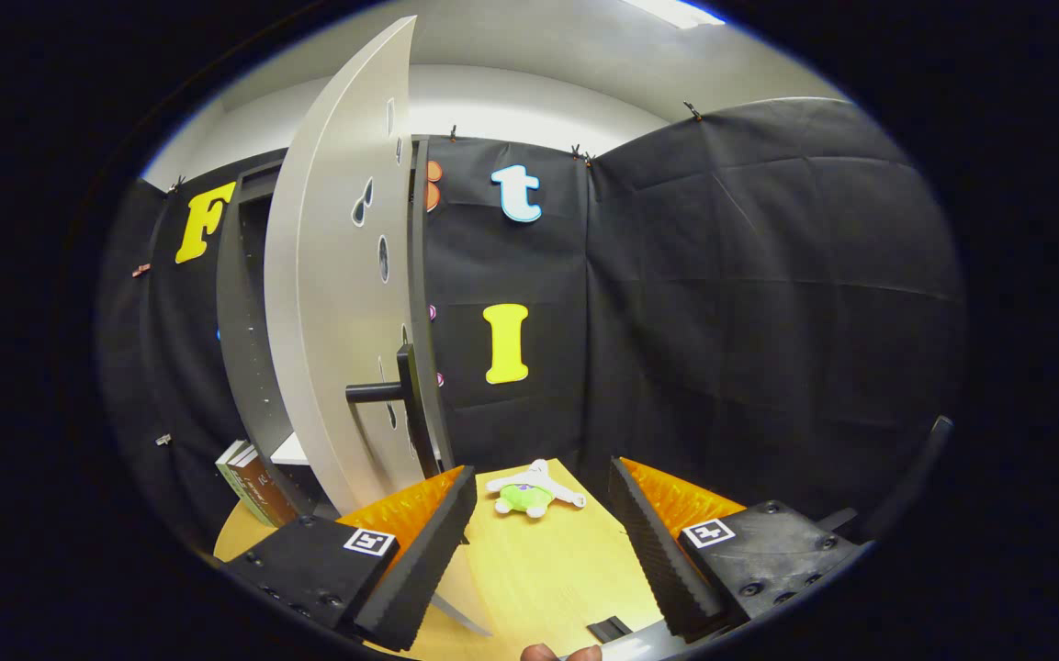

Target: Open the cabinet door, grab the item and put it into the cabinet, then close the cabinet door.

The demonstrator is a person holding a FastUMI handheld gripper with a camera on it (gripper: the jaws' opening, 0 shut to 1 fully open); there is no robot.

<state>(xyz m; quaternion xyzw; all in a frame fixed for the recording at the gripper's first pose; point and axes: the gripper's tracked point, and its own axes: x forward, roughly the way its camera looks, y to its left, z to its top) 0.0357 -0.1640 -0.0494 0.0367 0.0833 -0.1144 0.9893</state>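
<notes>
Grey and pale, the cabinet door [336, 312] stands swung open toward the camera, with small cut-out holes in its panel and a black handle [400, 395] sticking out from its edge. Behind the door is the dark frame of the cabinet [249, 340], and a white shelf [290, 452] shows low inside it. Beside the cabinet base some books [249, 487] lean on the wooden table [547, 569]. The gripper [543, 514] is spread wide and holds nothing; its left finger is just in front of the lower edge of the door. A small plush toy [534, 491], white with a green middle, lies on the table just ahead of the fingers, between them and apart from both. A fingertip of the person [543, 653] shows at the bottom, near the gripper body.
</notes>
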